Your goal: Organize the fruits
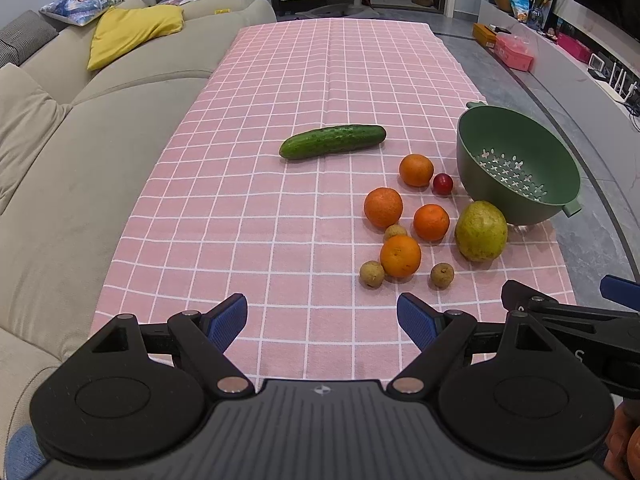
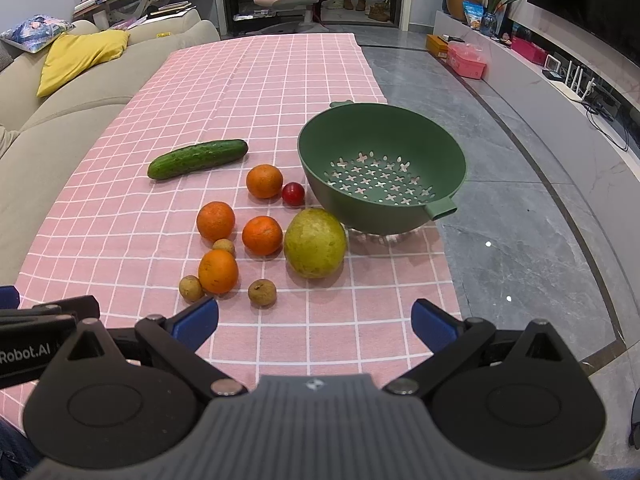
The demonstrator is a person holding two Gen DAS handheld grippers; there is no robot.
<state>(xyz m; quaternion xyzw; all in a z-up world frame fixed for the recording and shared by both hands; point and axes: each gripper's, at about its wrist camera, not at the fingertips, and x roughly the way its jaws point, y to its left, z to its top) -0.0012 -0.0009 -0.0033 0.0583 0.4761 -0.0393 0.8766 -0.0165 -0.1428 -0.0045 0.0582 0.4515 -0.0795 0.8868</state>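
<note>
Several oranges cluster on the pink checked cloth (image 1: pixel 280 80) (image 2: pixel 260 80), the nearest orange (image 1: pixel 400 256) (image 2: pixel 218 271) beside small brown longans (image 1: pixel 372 274) (image 2: pixel 262 292). A large yellow-green pear (image 1: pixel 481 231) (image 2: pixel 315 243) lies next to an empty green colander (image 1: pixel 520 136) (image 2: pixel 316 152). A small red fruit (image 1: pixel 443 183) (image 2: pixel 293 193) and a cucumber (image 1: pixel 333 141) (image 2: pixel 198 159) lie further back. My left gripper (image 1: pixel 322 320) is open, low over the cloth, short of the fruit. My right gripper (image 2: pixel 316 322) is open, just short of the longans and pear.
A beige sofa (image 1: pixel 80 160) with a yellow cushion (image 1: pixel 132 32) runs along the table's left side. Grey floor (image 2: pixel 520 220) lies to the right, with a low media shelf (image 2: pixel 560 80) holding boxes and routers. The colander stands at the cloth's right edge.
</note>
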